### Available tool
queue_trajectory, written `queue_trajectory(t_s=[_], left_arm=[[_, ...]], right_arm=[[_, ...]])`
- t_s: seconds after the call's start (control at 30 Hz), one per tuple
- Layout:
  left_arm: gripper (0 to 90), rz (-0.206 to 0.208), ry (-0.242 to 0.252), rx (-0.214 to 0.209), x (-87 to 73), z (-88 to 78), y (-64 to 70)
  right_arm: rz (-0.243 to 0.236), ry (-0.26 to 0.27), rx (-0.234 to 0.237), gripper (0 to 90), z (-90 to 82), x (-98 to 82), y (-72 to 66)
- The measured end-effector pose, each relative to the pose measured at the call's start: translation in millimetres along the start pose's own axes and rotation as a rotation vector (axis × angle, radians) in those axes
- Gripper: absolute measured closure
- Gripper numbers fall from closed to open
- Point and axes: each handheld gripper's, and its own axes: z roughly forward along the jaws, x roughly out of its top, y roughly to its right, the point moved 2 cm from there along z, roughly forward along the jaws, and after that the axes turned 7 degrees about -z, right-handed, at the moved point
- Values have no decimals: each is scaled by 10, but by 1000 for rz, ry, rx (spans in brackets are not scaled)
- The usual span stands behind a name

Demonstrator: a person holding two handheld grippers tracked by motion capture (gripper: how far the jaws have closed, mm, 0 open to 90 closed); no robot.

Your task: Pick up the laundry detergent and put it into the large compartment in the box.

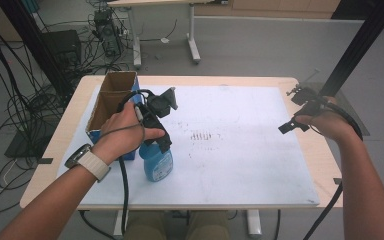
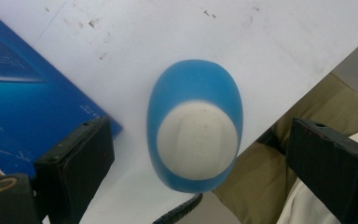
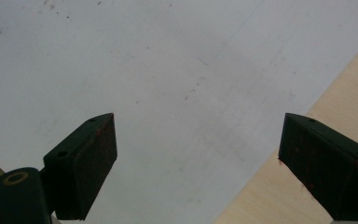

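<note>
A blue bottle [image 1: 157,164] with a pale label stands upright on the white mat [image 1: 240,155], near its front left. My left gripper [image 1: 162,144] hangs just above it, pointing down. In the left gripper view the bottle's white rounded top [image 2: 196,140] sits between the two wide-apart jaws, and neither pad touches it. My left gripper [image 2: 200,130] is open. My right gripper [image 1: 293,125] hovers over the mat's right edge, far from the bottle. Its jaws are spread with nothing between them; my right gripper [image 3: 198,140] is open over bare mat.
An open cardboard box [image 1: 111,97] with blue sides [image 2: 18,93] stands right beside the bottle at the mat's left. Wooden tabletop [image 3: 303,177] borders the mat. The person's knees [image 2: 317,102] are below the front edge. Cables and a black post lie around the table.
</note>
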Motion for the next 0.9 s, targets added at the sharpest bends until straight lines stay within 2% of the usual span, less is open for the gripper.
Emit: queue_trajectory(t_s=[0.5,0.9], left_arm=[[85,2,-10,-8,10,81,-3],[87,3,-18,2,33,174,1]], right_arm=[[0,-1,3,115,11,-15,-1],[1,2,7,115,35,-36,-2]])
